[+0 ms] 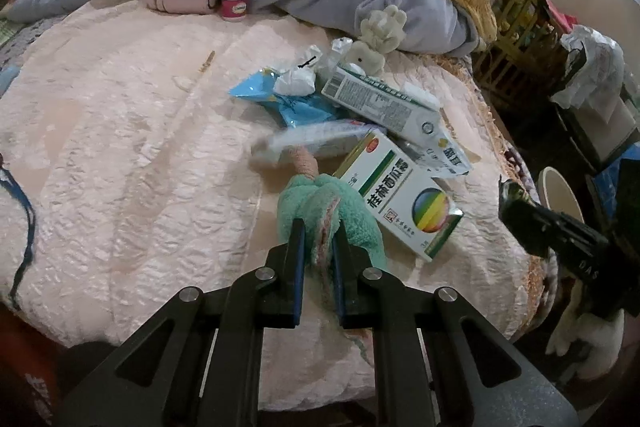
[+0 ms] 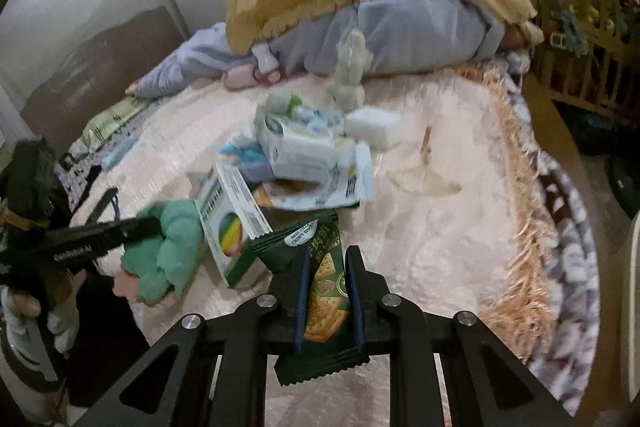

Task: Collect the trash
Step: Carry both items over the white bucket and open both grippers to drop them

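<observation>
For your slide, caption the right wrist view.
Right gripper clamps a dark green cracker packet above the pink quilted bedspread.

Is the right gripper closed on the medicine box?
No, in the right wrist view the right gripper is shut on a green cracker packet, while the medicine box lies apart on the bed.
</observation>
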The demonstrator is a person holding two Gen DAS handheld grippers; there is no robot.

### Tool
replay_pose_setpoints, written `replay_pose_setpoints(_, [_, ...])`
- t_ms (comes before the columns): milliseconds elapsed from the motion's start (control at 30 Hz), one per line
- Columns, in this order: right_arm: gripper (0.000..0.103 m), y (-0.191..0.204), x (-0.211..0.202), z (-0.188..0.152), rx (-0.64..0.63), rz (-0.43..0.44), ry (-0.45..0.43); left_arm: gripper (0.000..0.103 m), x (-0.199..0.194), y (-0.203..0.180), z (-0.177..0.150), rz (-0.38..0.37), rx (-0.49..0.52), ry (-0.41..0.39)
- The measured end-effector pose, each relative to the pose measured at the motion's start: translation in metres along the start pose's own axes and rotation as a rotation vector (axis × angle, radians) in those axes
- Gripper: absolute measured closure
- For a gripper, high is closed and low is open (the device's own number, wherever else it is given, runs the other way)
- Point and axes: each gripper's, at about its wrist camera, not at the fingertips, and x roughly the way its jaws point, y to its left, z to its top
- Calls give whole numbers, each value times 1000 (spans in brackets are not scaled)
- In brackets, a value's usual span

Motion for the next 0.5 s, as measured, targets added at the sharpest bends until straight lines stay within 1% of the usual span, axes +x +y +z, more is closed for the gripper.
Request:
replay_pose_setpoints(100, [86,-3,-10,3,13,6,-20,94,-14,-3,2,-9,3,-23])
replay_pose_setpoints(267, [86,-18,-27,6,49,3,-62,94,-38,-27,13,-49,44,-76])
replay_pose_setpoints(367, [86,-32,-38,8,73,-18,-88,94,-40,-51,24,-89,70,-87])
replay_pose_setpoints(500, [86,-57,-60,6,115,-73,-114,94,-28,-96,36,-149,132,-67])
